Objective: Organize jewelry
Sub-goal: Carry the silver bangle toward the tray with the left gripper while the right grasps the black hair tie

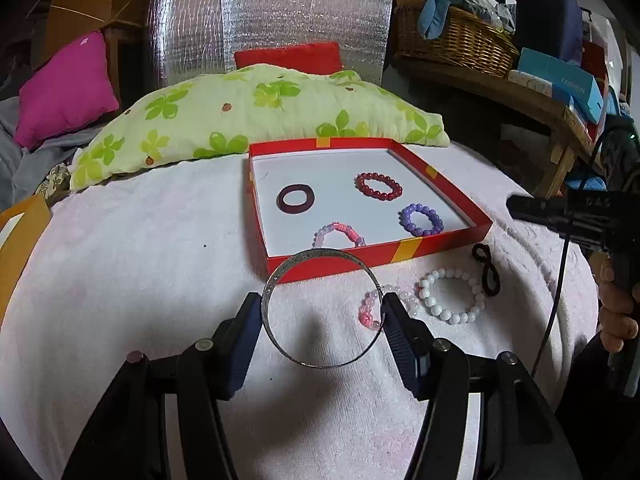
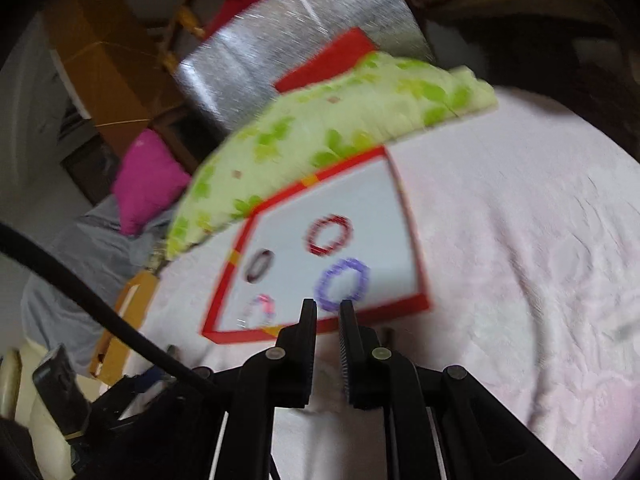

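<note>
The left tool (image 1: 322, 316) gripped a thin silver bangle (image 1: 322, 308) across its width, jaws about half spread, the ring hanging above the bed (image 1: 120, 280) just short of the red box (image 1: 440, 240). The right tool (image 2: 328, 308) was all but closed and empty. The hold was only on two narrow edges, so a tilt or jolt could let the bangle pivot or slip out. Its far rim could catch the box's near wall. Dropped carelessly, it might land on the pink bracelet (image 1: 340, 234) near that wall, or roll.
</note>
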`<state>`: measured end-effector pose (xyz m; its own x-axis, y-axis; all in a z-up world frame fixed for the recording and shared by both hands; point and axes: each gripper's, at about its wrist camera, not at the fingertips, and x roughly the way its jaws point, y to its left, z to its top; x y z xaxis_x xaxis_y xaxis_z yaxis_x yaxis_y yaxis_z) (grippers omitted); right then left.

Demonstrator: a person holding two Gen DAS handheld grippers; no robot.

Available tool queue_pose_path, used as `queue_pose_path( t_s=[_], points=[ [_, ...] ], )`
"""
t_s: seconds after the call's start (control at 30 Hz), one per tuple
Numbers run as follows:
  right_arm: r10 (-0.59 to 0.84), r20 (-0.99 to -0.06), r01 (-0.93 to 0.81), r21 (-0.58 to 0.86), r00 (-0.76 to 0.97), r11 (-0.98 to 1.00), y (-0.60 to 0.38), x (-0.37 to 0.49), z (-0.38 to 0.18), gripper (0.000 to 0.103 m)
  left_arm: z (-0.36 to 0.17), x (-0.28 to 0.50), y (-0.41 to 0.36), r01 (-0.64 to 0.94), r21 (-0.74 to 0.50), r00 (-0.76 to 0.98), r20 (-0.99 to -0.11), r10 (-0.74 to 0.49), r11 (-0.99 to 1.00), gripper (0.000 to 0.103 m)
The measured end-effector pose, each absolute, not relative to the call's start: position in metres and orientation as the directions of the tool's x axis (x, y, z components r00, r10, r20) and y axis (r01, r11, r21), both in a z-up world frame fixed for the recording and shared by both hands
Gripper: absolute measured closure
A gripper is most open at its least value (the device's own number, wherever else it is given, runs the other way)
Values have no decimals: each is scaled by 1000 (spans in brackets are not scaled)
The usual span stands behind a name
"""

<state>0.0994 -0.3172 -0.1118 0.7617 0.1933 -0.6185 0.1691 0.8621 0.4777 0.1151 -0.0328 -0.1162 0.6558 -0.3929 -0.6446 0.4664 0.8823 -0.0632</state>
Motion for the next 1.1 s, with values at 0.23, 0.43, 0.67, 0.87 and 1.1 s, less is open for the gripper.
queue_pose_path(
  t_s=[0.23,0.43,0.67,0.87,1.1],
  points=[
    [191,-747,282,455,637,845,-331,106,-146,68,-119,110,-40,482,-27,657,-651,-381,876,41],
    [102,-789,295,341,606,892,-312,122,-157,68,-122,107,-44,493,-3,652,-661,-372,870,41],
    [62,-782,264,282,620,922,-305,119,-154,93,-122,107,-42,485,3,665,-650,-367,874,41],
    [141,-672,207,411,727,888,-316,100,-125,93,-117,105,-39,481,-13,685,-618,-385,877,41],
    [170,-593,145,446,787,883,-312,101,-95,93,-99,114,-40,466,-48,697,-595,-400,884,41]
  ],
)
